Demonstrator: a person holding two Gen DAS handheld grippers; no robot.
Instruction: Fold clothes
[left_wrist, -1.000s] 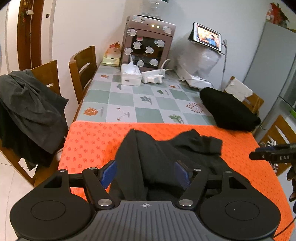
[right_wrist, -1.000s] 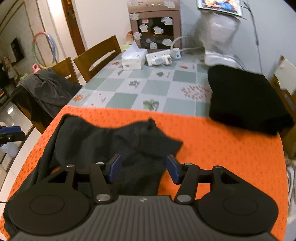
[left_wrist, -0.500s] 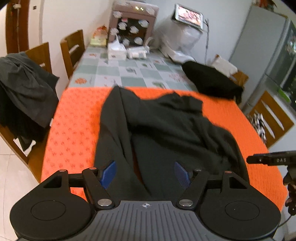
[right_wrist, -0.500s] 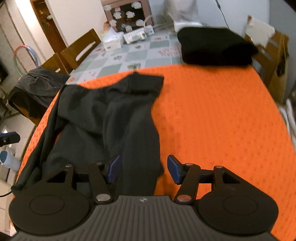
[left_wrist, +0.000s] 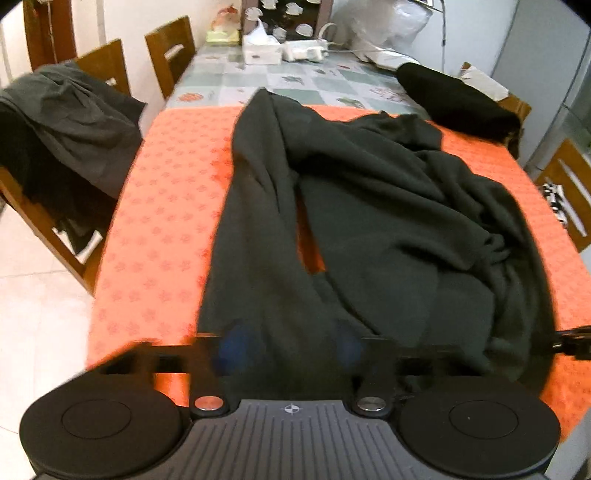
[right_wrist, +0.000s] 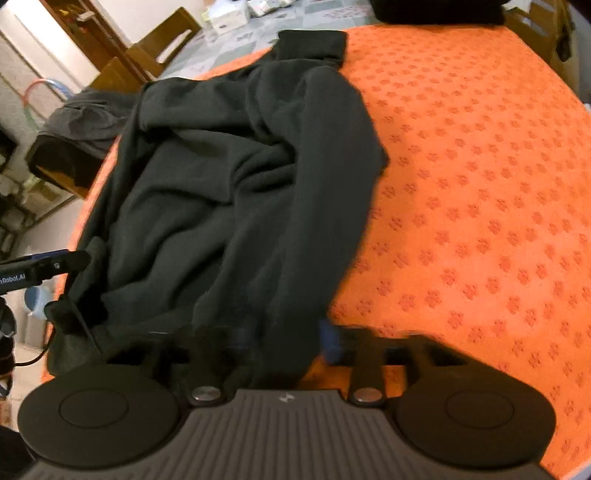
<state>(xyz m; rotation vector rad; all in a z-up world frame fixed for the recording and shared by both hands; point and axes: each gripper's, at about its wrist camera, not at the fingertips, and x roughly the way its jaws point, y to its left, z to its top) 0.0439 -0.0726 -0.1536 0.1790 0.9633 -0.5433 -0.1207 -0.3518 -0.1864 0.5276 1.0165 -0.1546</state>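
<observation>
A dark long-sleeved garment (left_wrist: 369, 192) lies crumpled on the orange cloth (left_wrist: 162, 206), one sleeve stretched toward the far end. It fills the left half of the right wrist view (right_wrist: 229, 177). My left gripper (left_wrist: 290, 345) is open, its blurred blue pads straddling the garment's near hem. My right gripper (right_wrist: 280, 339) is open over the garment's near right edge, which lies between the fingers. The left gripper's tip shows at the left of the right wrist view (right_wrist: 44, 264).
A folded black garment (left_wrist: 458, 99) lies at the table's far right. A grey garment (left_wrist: 74, 114) hangs over a wooden chair at the left. Tissue boxes (left_wrist: 260, 51) and a small cabinet stand at the far end. Bare orange cloth (right_wrist: 480, 192) spreads right of the garment.
Both grippers have dropped and drawn back toward the near edge of the table. The garment's near hem now lies between each pair of fingers. Both stay open.
</observation>
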